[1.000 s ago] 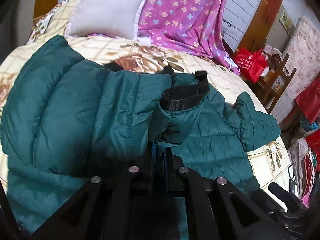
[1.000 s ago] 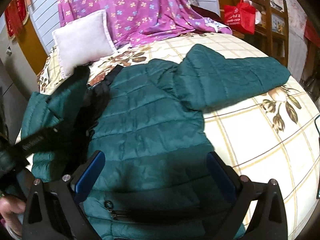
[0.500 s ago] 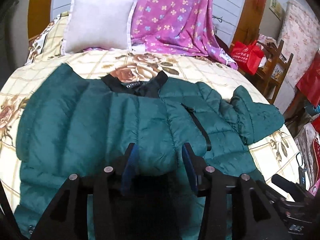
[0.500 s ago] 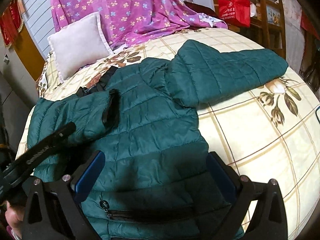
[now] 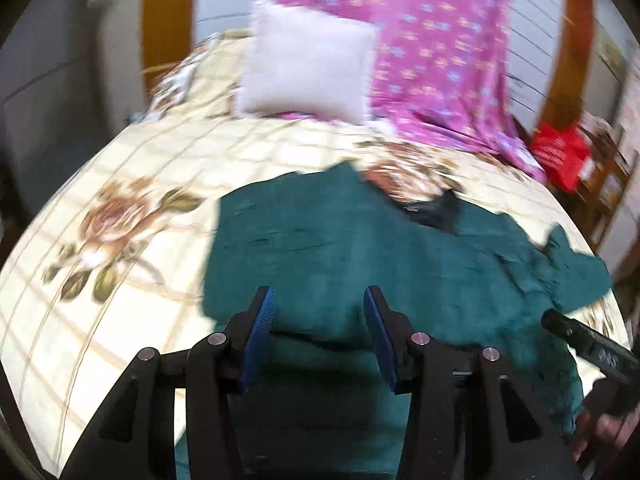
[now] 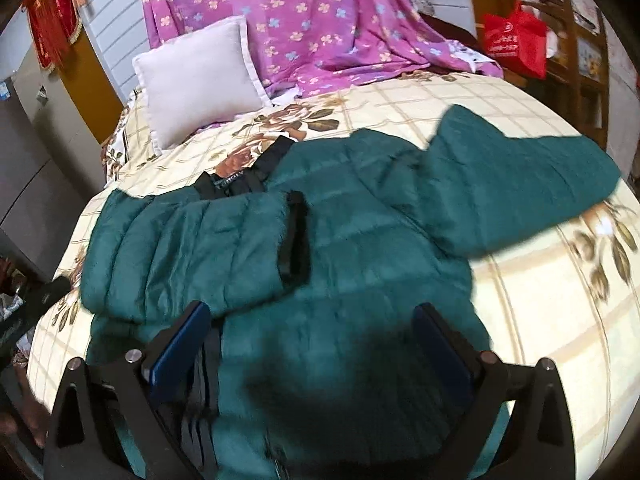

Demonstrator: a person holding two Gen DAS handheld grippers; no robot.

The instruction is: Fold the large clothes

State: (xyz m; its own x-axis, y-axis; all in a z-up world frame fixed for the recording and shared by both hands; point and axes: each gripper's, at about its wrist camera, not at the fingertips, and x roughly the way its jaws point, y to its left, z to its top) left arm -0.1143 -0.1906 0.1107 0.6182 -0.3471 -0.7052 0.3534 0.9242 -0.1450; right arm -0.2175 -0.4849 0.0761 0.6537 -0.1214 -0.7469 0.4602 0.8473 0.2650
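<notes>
So there's a dark green puffer jacket (image 6: 360,264) spread out on the bed (image 6: 540,320), which has a cream checked bedspread with big rose prints. Left claw (image 5: 318,320) is released, blue pads spread apart with nothing between them, and it hovers over the jacket's lower part; the jacket body runs ahead of it and off to its right. That view is pretty motion-blurred, so details are mushy. Right claw (image 6: 312,344) is also released, jaws wide, sitting above the jacket's hem area with the fabric directly under and ahead of it.

From the right wrist view, one sleeve (image 6: 192,248) is folded across the jacket's front, ahead and to the left of the right claw, its black cuff (image 6: 294,240) lying roughly mid-chest. The other sleeve (image 6: 520,188) sticks out flat on the bedspread, ahead and to the right of that claw. The black collar (image 6: 248,172) is further ahead, pointing toward a white pillow (image 6: 196,80) and a purple floral sheet (image 6: 320,20) at the far end. A red bag (image 6: 514,40) sits far off to the right on a wooden rack.
</notes>
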